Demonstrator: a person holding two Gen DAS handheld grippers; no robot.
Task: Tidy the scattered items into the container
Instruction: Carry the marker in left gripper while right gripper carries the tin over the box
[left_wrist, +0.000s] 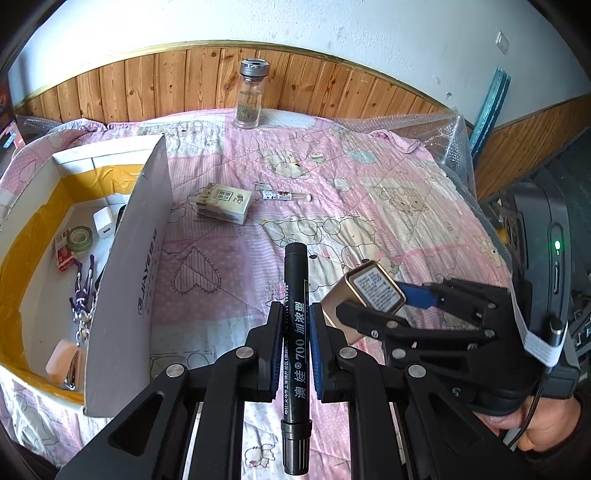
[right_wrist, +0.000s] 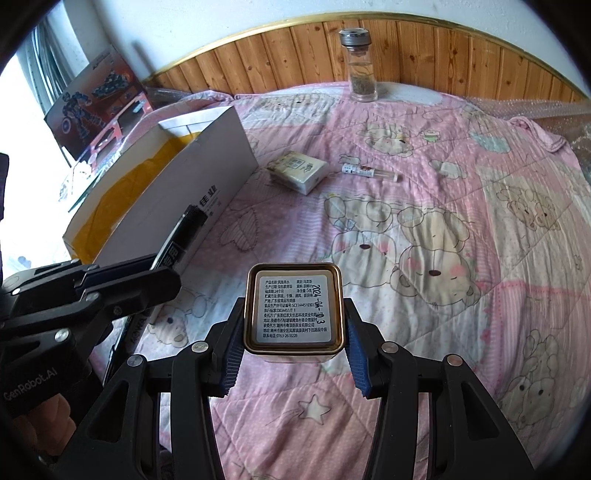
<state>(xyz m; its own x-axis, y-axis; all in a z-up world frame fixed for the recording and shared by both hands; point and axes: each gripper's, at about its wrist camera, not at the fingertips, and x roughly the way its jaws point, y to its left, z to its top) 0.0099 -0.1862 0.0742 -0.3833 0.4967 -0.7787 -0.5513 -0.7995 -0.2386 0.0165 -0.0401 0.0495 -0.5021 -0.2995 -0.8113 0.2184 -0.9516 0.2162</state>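
Both grippers loaded. Left gripper (left_wrist: 295, 343) is pinched on a black marker (left_wrist: 295, 354), gripped mid-barrel, long axis running along the fingers, both ends overhanging. Right gripper (right_wrist: 293, 339) is clamped on a small gold-rimmed tin (right_wrist: 295, 308), label face toward the camera, pads on its two side walls. Both are held above the pink quilt (left_wrist: 369, 206), not yet over the cardboard box (left_wrist: 133, 266), which sits to the left with its tall flap standing up on the near side. The box already holds a tape roll (left_wrist: 79, 239), a white charger (left_wrist: 103, 223), a purple keychain (left_wrist: 83, 291) and a few other bits. Still out on the quilt: a tissue pack (left_wrist: 223, 203) and a small tube (left_wrist: 286, 195) just beside it; the glass jar (left_wrist: 251, 96) stands at the far edge by the wood panelling. Risks, as I read it: the upright flap sits between the grippers and the box interior, so a low approach likely clips it and shoves the box. The marker is round and could pivot or slide out if bumped. The tin grip looks shallow on smooth metal, so it may slip if tilted. The grippers are close together, so going in at once risks a collision; one at a time seems safer.
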